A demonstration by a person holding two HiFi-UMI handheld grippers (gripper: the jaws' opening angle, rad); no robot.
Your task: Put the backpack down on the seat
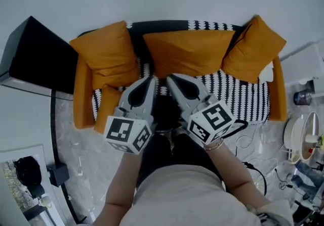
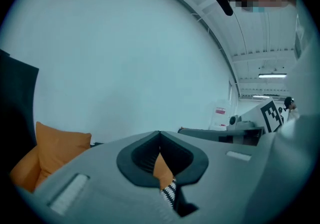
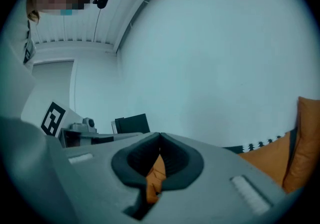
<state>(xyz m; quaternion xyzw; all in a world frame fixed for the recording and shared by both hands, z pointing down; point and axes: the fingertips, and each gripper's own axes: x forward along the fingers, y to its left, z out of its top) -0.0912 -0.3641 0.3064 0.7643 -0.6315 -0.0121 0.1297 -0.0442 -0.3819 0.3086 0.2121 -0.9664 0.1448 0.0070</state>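
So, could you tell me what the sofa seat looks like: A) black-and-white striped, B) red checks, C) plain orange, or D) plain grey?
A: in the head view the seat shows black and white stripes below the orange cushions.

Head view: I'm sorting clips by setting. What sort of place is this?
Probably a mock living corner inside a lab or workshop: a sofa with orange cushions and striped seat, loose cables beside it, ceiling strip lights.

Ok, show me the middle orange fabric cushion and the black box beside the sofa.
Middle orange fabric cushion (image 1: 190,53), head view, its centre.
Black box (image 1: 38,55), head view, its top face.
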